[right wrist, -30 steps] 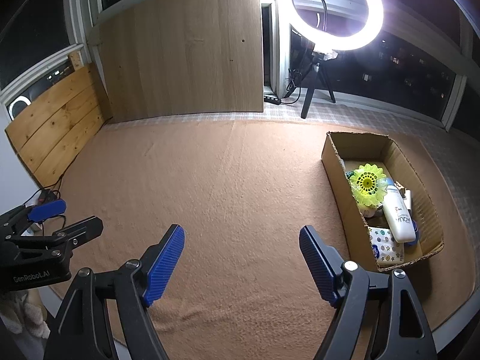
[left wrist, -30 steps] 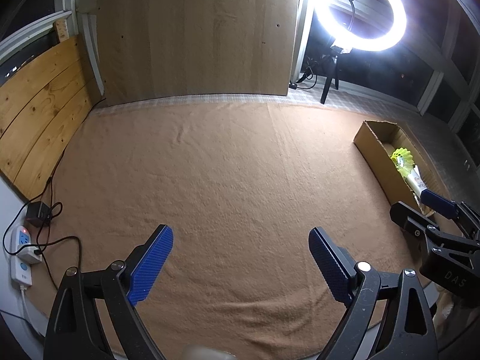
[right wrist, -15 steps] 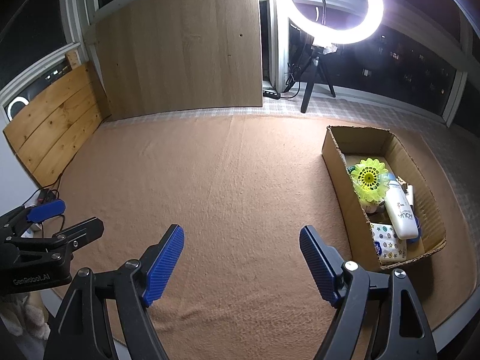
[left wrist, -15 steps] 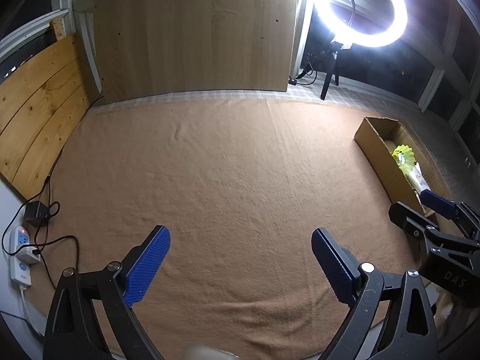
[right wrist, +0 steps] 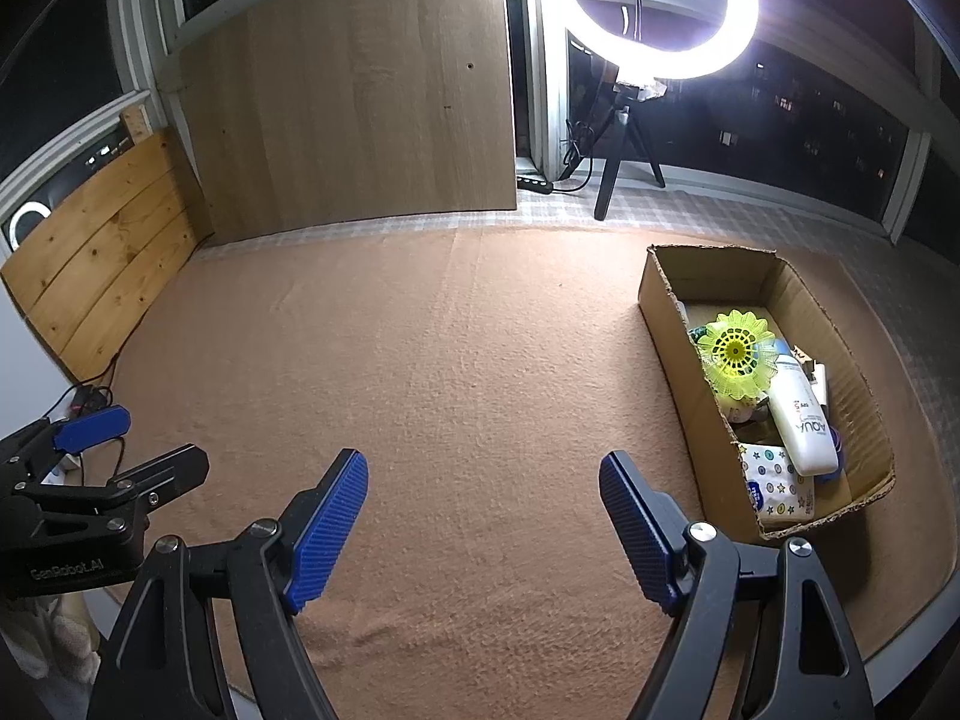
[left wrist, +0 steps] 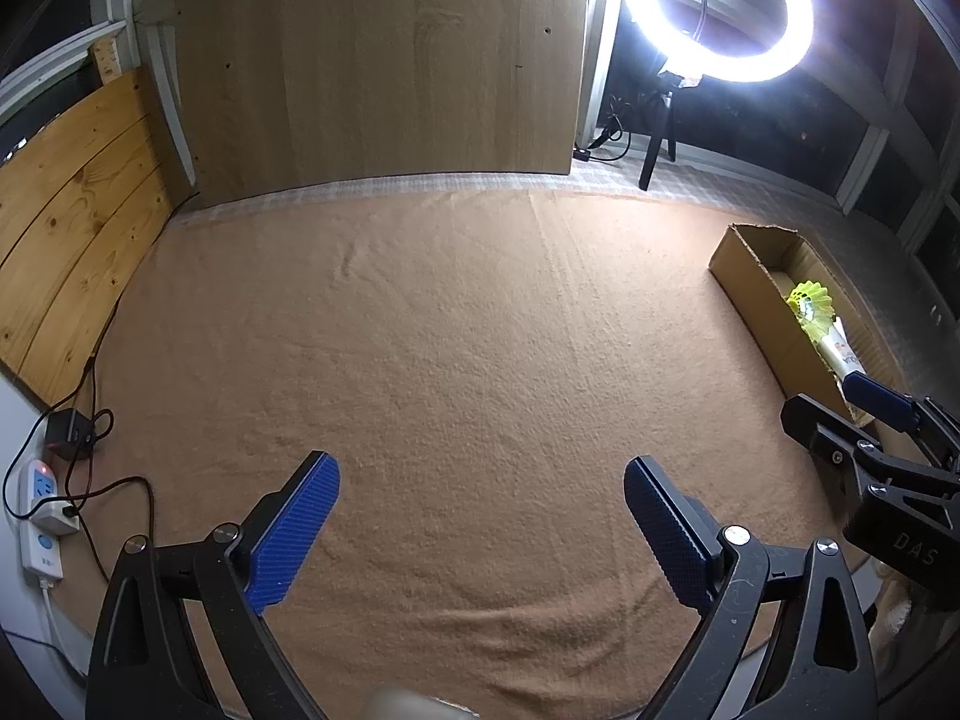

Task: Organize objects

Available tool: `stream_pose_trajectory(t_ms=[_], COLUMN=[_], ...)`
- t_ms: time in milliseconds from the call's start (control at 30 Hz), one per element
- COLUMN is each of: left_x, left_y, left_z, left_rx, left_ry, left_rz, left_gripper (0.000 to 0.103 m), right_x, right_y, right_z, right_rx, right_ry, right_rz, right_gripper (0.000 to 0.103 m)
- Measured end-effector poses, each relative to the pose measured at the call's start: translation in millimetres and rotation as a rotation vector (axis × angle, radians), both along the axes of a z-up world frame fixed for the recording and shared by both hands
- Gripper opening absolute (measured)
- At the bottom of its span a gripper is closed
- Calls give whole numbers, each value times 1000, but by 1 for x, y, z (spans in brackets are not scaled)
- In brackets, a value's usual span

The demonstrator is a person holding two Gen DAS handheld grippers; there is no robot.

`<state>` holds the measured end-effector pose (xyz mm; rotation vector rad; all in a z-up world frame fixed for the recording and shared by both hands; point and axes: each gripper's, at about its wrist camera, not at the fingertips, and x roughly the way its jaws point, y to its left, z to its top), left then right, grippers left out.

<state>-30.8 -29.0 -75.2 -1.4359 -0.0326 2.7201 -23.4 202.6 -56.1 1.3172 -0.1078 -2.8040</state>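
We see the left tool (left wrist: 480, 516) angled down over the tan cloth, its blue pads spread wide with nothing between them. The right tool (right wrist: 483, 516) hangs at the same downward tilt, jaws just as wide and empty. Each shows at the edge of the other's view, side by side and apart.

Under them we have the worktop (right wrist: 456, 360), covered by a wrinkled tan blanket. Behind it stand wooden boards (right wrist: 354, 96), and a bright ring light (right wrist: 663, 6) on a tripod glows against dark windows. A power strip (left wrist: 39, 516) sits at the left edge.

The cardboard box (right wrist: 678, 360) lies to the right of the right tool, near but not touching. Inside we spot a yellow shuttlecock (right wrist: 739, 354), a white bottle (right wrist: 801, 420) and a starred packet (right wrist: 780, 489).
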Motion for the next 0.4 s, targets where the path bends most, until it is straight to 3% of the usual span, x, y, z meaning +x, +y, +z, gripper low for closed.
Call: stream_pose_trajectory(t_ms=[400], left_x=[-8], left_y=[-2], left_z=[-12], left_rx=[-11], left_ry=[-11], left_rz=[-1], left_gripper=[99], right_x=[-7], right_y=[-1], right_z=[-8], right_rx=[-1], right_ry=[-23], right_rz=[0], right_gripper=[76])
